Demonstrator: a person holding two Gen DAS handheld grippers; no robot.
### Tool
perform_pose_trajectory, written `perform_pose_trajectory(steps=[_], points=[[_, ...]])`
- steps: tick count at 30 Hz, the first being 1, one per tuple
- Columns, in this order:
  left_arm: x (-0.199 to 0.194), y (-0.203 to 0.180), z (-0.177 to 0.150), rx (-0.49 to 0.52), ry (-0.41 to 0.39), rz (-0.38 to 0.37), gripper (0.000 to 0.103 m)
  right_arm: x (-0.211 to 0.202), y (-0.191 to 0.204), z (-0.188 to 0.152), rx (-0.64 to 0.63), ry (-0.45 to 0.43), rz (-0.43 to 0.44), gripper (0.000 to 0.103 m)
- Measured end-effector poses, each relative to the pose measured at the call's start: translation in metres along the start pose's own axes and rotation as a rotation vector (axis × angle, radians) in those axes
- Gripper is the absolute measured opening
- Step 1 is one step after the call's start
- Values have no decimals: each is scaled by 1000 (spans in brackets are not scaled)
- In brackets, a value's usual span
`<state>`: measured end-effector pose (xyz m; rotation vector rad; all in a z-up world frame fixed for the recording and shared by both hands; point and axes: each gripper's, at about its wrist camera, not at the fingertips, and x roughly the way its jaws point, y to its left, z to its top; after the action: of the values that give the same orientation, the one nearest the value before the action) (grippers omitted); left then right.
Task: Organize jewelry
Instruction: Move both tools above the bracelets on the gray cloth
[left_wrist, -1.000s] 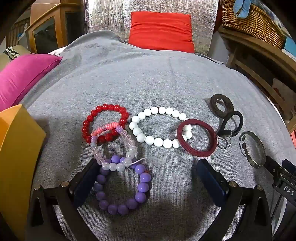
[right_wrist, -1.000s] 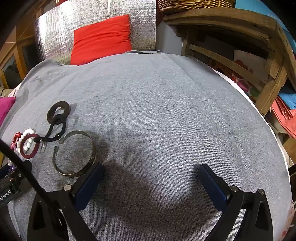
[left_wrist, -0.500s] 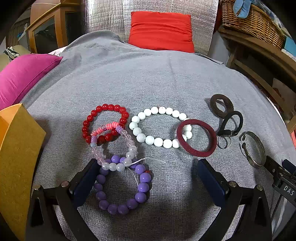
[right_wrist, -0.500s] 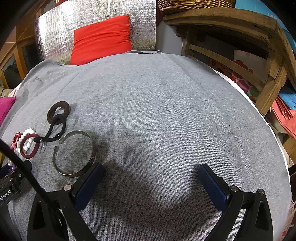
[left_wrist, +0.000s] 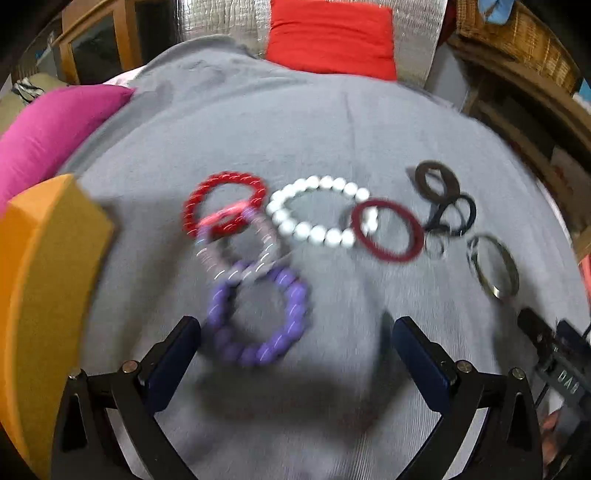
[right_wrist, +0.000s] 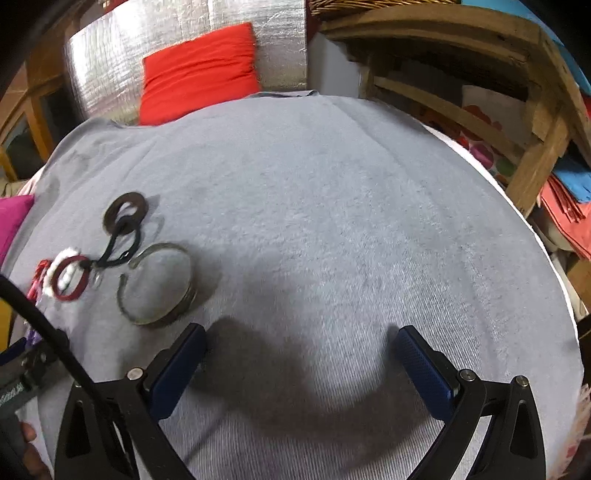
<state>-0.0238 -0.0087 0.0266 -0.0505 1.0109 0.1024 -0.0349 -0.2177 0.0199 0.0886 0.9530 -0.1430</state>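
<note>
Several bracelets lie on a grey cloth: a purple bead bracelet, a clear pink one, a red bead one, a white bead one, a dark red ring, a black loop piece and a metal cuff. My left gripper is open and empty, just short of the purple bracelet. My right gripper is open and empty over bare cloth; the metal cuff lies just left of its left finger.
An orange box stands at the left, a pink cushion behind it. A red cushion lies at the far edge. Wooden shelves and a wicker basket stand to the right.
The left gripper has pulled back and up from the bracelets; its view is blurred with motion. The right gripper has drawn back slightly from the metal cuff. Both stay open.
</note>
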Motion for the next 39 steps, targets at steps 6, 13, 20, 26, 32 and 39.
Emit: perform_pose_trajectory(steps=[6,13,20,26,32,39], points=[[-102,12,-11,23,-283,114,103,-38,-9,13,-14,86,170,103],[-160,38,-35,21,-393,136,103,-141,-1,4,-105,-131,302,103],[-161,51,-46,29,-401,147,103,-187,19,-21,-146,-263,198,103],[-165,53,-49,17,-409,130,103,-183,26,-27,-120,-254,206,103],[-163,54,-47,14,-403,139,103,-177,36,-26,-140,-243,216,103],[-159,50,-44,21,-397,144,103,-175,37,-24,-140,-236,227,103]])
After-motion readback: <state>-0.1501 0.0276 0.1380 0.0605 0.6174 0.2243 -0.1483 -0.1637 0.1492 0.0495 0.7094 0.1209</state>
